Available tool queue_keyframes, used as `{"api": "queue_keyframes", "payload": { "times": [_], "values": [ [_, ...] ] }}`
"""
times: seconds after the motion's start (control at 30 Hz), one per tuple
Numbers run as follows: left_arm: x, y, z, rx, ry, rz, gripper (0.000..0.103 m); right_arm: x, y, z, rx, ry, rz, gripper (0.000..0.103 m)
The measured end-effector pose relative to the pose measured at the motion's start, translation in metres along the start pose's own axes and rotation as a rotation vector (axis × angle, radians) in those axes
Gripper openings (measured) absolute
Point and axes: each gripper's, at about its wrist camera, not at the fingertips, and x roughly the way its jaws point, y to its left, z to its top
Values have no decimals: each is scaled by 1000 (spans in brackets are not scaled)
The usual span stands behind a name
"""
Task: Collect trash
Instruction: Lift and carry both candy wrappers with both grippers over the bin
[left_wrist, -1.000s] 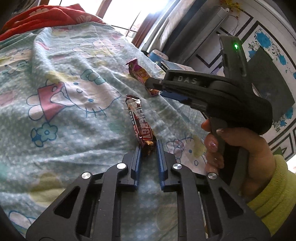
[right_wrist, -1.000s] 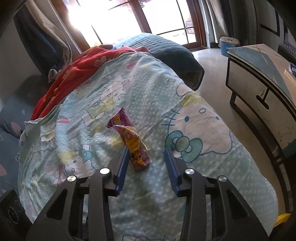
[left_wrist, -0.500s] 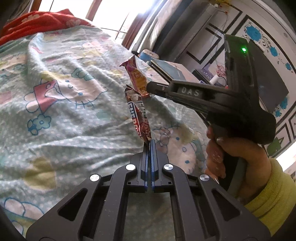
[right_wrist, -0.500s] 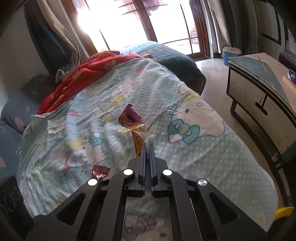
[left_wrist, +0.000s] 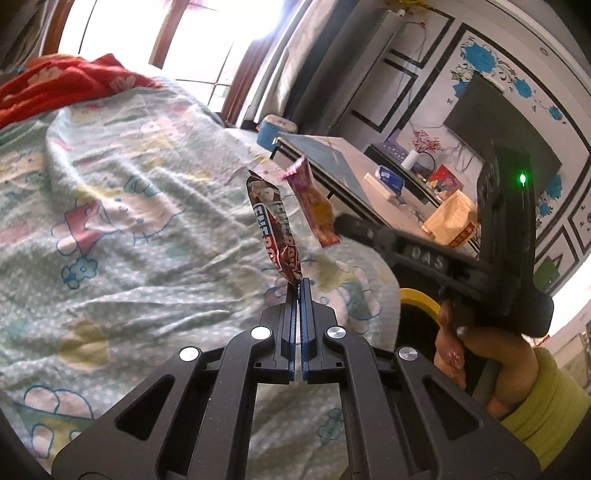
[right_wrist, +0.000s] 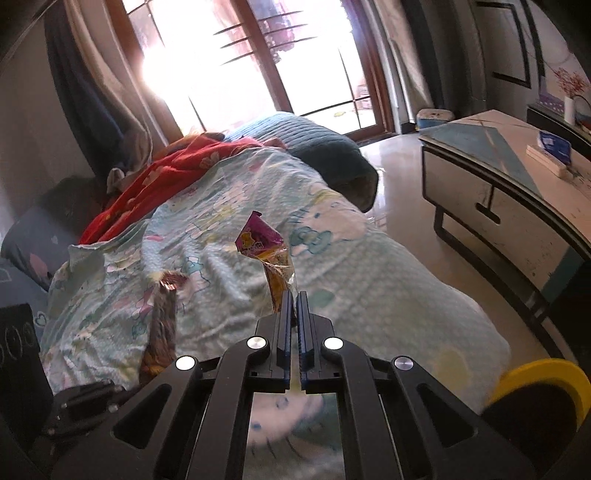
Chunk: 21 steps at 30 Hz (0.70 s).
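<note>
- The left hand-held gripper is pinched fully together on the bottom end of a brown snack wrapper, which stands up from the jaws above the bed, clear of the cartoon-print sheet.
- The right hand-held gripper is likewise closed tight, on the lower end of a pink-and-yellow candy wrapper. This wrapper too is lifted off the bed, held over the part of the sheet nearest the foot.
- In the left wrist view the two wrappers hang just beside each other, the pink one on the side of the bed facing the low cabinet.
- By my reading, the picking-up is done for these two pieces: both are off the bed and firmly gripped. What is left is carrying them to a bin and letting go.
- A yellow-rimmed bin with a dark inside shows off the foot corner of the bed, and seems the likely place for the trash. Neither wrapper is over it yet.
- No other loose wrapper shows on the visible sheet, though the red blanket and folds at the head of the bed could hide more.
- The yellow-rimmed bin is cut off by the frame edge in the right wrist view and half hidden behind the person's right hand in the left one, so its contents cannot be made out.
- The brown wrapper's lettering is partly legible but not enough to give a brand.
</note>
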Motion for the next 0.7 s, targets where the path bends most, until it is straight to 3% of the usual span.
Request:
{"api": "queue_keyframes", "payload": {
  "times": [0.7],
  "values": [
    [-18, -55, 0, 126, -46, -66, 0, -102, -36, -39, 78, -139, -86, 3]
  ]
}}
